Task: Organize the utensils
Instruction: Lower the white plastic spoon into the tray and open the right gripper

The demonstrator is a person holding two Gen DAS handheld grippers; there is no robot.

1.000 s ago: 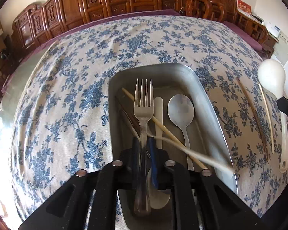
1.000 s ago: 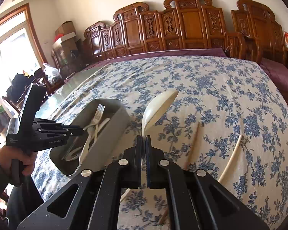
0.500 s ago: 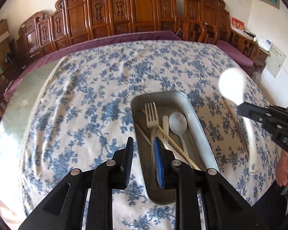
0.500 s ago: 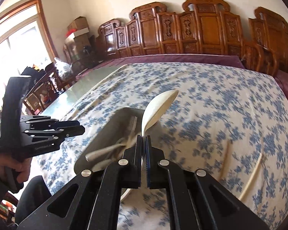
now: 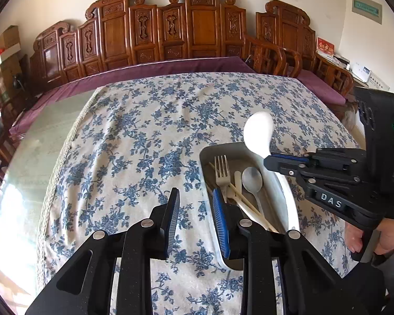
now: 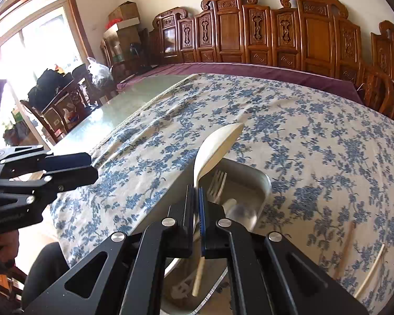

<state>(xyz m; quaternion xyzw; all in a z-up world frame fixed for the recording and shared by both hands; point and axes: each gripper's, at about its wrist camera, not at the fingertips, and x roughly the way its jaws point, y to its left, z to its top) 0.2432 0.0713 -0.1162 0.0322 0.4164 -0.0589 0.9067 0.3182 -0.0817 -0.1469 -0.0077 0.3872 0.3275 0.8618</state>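
Two hand-held grippers | left (image 5: 194, 218) open, empty | right (image 6: 196, 210) clamps white ladle (image 6: 218, 147) over metal tray (image 6: 262, 183)

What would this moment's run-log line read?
right gripper: shut on white ladle, over metal tray | left gripper: open, empty | two chopsticks on tablecloth

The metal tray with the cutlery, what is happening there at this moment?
A person is sorting utensils into the metal tray. The right gripper is shut on a white ladle, held over the tray. A fork and a metal spoon already lie inside. The left gripper is open, holding nothing. Two chopsticks remain on the tablecloth.
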